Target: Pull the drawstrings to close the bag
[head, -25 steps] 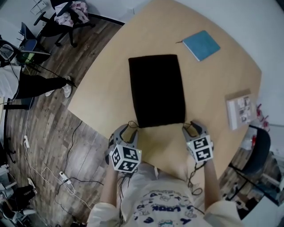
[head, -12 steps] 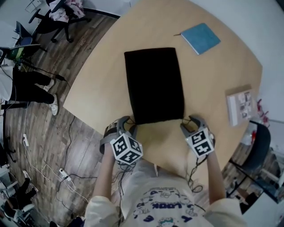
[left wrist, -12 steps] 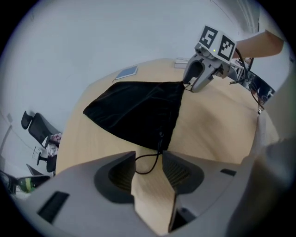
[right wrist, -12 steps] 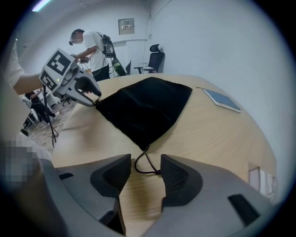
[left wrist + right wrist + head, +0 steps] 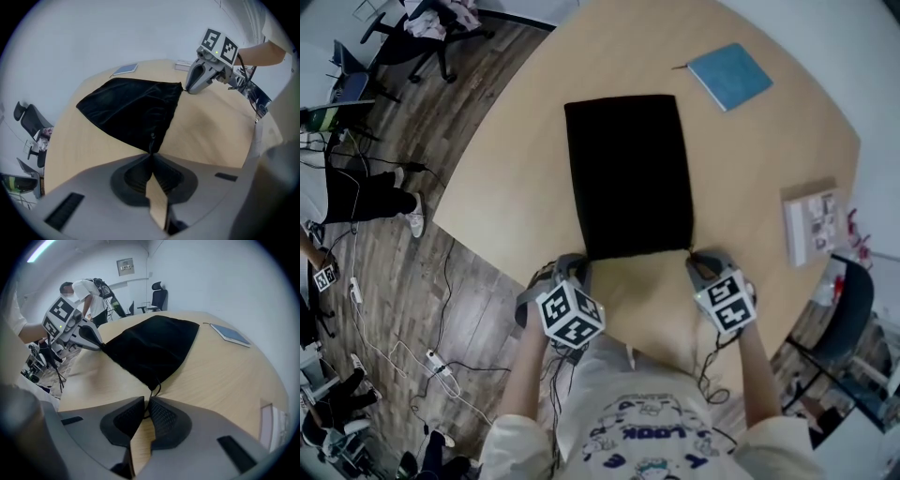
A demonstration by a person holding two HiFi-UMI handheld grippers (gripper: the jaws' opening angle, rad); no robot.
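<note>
A black drawstring bag (image 5: 628, 173) lies flat on the round wooden table (image 5: 516, 169), its mouth toward me. My left gripper (image 5: 577, 265) sits at the bag's near left corner. In the left gripper view (image 5: 151, 157) its jaws are closing, and the pads pinch the thin black drawstring (image 5: 151, 140) that comes out of the bag (image 5: 131, 112). My right gripper (image 5: 705, 263) is at the near right corner. In its own view (image 5: 146, 401) the jaws are closing too, with the cord loop (image 5: 155, 389) caught between the pads just short of the bag (image 5: 154, 345).
A blue notebook (image 5: 729, 75) lies at the table's far right and a white booklet (image 5: 811, 225) at its right edge. Office chairs (image 5: 431, 28), floor cables (image 5: 431, 361) and a standing person (image 5: 366, 192) are off to the left. The table's near edge runs under both grippers.
Both grippers' jaws stood spread apart at the bag's near corners; now they have closed in on the drawstrings. The bag has not moved.
</note>
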